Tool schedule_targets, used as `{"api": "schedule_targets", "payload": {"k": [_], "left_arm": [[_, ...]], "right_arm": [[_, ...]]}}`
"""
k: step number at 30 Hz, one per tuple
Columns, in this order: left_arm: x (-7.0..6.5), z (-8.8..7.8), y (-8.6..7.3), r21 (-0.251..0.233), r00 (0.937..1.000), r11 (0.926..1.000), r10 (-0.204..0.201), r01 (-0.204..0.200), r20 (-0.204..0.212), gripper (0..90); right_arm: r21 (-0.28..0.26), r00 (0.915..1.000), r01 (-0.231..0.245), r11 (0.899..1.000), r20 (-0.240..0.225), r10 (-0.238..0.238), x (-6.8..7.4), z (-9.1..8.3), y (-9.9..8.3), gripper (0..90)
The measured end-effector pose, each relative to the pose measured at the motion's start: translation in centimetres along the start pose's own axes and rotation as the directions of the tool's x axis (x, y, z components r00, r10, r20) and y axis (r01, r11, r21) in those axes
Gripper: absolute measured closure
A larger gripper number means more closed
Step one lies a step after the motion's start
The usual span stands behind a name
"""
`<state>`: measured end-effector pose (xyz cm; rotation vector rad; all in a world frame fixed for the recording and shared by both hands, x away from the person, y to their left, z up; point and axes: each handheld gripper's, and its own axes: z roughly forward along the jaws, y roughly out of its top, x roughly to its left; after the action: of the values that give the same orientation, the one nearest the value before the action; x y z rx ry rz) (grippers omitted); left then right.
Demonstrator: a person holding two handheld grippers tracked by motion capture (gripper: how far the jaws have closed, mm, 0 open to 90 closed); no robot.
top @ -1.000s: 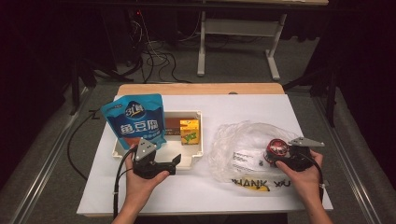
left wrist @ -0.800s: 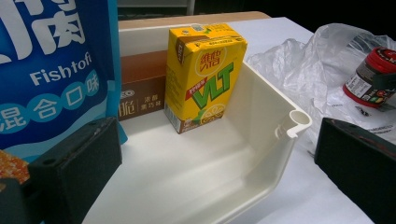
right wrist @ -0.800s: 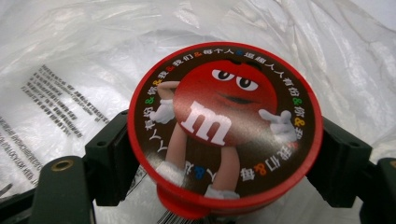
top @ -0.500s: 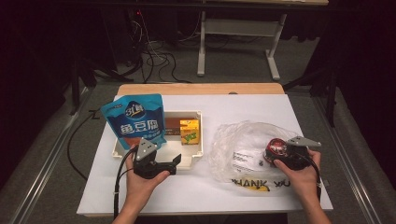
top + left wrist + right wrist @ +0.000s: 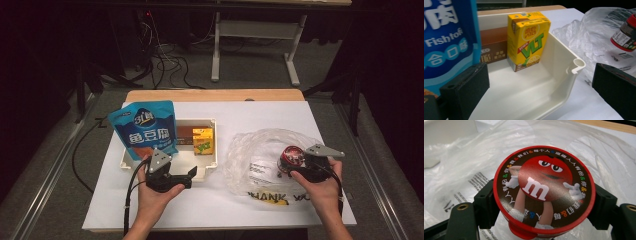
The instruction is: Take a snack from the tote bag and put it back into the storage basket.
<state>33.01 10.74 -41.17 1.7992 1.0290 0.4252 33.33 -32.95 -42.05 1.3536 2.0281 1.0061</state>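
Right gripper (image 5: 541,202) clamps a round red-lidded candy tub (image 5: 544,187) between its pads, held over the clear plastic bag (image 5: 260,150) on the right of the white worktop (image 5: 210,200). Left gripper (image 5: 534,100), jaws spread and holding nothing, rests at the near rim of the cream tray (image 5: 564,80) (which contains a yellow drink carton (image 5: 527,41), a brown box (image 5: 494,45) and a blue pouch (image 5: 446,37)).

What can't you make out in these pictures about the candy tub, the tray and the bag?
- Round red-lidded candy tub: right gripper view, its lid and the jaws hide the body and label.
- Brown carton in the white plastic tray: left gripper view, the blue fish tofu pouch covers its left part.
- Clear plastic bag: high view, its printed text is too small to read fully.
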Motion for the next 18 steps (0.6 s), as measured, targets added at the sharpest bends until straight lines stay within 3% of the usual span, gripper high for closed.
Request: {"api": "schedule_targets", "payload": {"k": [18], "left_arm": [[-2.8,1.3,-0.3,0.018,0.9973,0.9974,0.07,-0.07,0.022,1.6]], "right_arm": [[0.0,0.9983,-0.005,1.0,-0.059,0.005,2.0,-0.9,1.7,26.3]]}}
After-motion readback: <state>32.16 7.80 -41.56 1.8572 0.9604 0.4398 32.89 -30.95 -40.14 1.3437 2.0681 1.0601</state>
